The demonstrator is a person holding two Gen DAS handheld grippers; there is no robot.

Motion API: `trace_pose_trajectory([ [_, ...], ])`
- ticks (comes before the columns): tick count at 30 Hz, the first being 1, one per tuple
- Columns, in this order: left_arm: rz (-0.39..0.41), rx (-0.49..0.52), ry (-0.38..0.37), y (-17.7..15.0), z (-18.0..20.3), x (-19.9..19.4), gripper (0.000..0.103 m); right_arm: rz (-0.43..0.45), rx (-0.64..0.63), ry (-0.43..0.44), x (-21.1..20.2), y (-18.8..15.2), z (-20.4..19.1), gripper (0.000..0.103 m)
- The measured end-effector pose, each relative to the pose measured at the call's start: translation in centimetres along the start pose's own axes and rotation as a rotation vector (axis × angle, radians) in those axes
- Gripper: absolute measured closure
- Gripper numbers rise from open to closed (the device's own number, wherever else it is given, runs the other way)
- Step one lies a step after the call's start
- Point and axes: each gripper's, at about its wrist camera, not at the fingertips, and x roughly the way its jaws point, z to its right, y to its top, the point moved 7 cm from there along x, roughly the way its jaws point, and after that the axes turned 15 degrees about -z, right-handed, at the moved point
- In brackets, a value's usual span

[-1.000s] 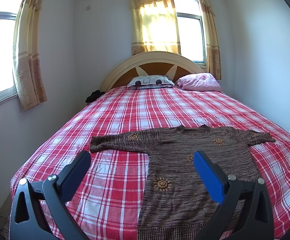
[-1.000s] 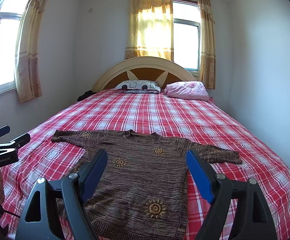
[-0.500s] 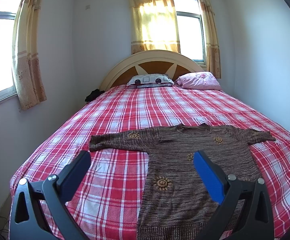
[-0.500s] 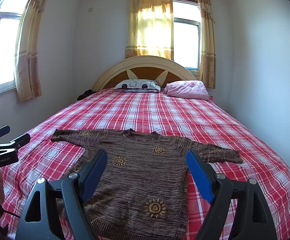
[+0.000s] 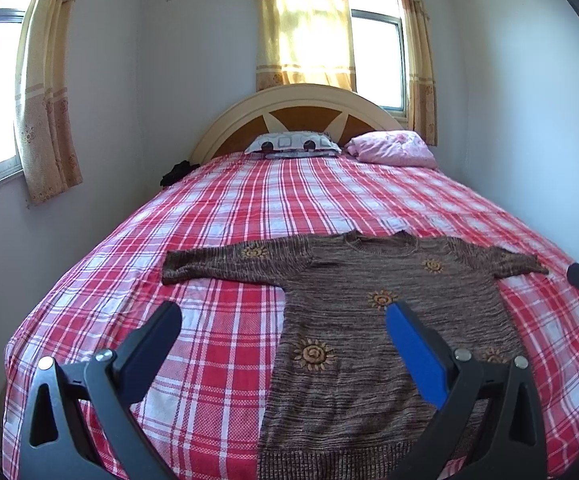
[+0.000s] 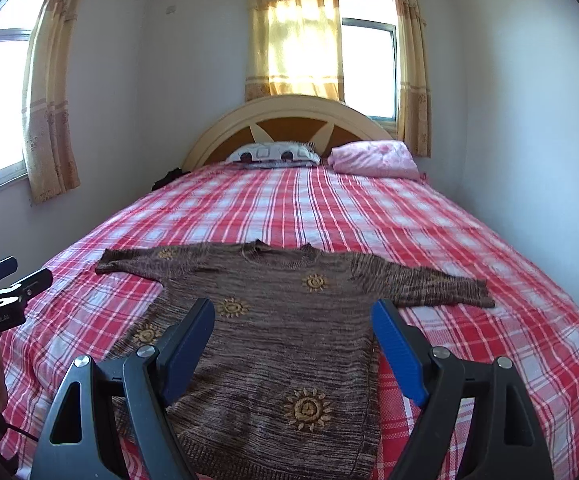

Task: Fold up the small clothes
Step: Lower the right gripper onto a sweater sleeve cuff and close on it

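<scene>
The left gripper (image 6: 7,288) reads "GenRobot.AI"; its fingers (image 5: 151,354) gape empty; right gripper (image 6: 291,318) fingers spread above the flat sweater (image 6: 285,328); bare bed (image 6: 469,240) beyond.

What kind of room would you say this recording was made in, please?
Most likely a home bedroom. A large bed with a red plaid cover fills the view, pillows rest against an arched headboard, and curtained windows sit behind. A brown sweater lies flat on the cover.

Sweater (image 6: 289,344) coarse matt knit; bedsheet (image 6: 429,232) woven checked cloth; headboard (image 6: 289,114) smooth wood.
</scene>
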Motion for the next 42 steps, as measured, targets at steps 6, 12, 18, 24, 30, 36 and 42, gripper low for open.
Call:
trace_pose_trajectory([
  [6,-0.073,0.019,0.03,-1.5,0.5,4.5,0.0,-0.06,0.085,-0.019,4.1,-0.9,5.1,0.022],
  [12,-0.171,0.051,0.06,-2.2,0.9,9.9,0.0,-0.145,0.169,-0.034,8.6,-1.6,10.8,0.022],
  [18,-0.175,0.069,0.085,-0.2,1.2,12.7,0.0,-0.198,0.28,-0.062,11.8,-1.0,17.7,0.022],
  [24,-0.181,0.056,0.116,2.0,0.6,16.1,0.0,-0.217,0.432,-0.044,14.4,0.1,24.9,0.022],
  [30,-0.197,0.065,0.136,3.5,0.8,19.2,0.0,-0.228,0.526,-0.043,16.6,1.1,29.9,0.022],
  [36,-0.221,0.063,0.151,4.8,0.6,22.0,0.0,-0.234,0.632,-0.043,18.8,1.5,34.7,0.022],
  [42,-0.273,0.039,0.141,4.3,0.0,24.3,0.0,-0.265,0.707,-0.01,21.4,1.6,38.0,0.027],
])
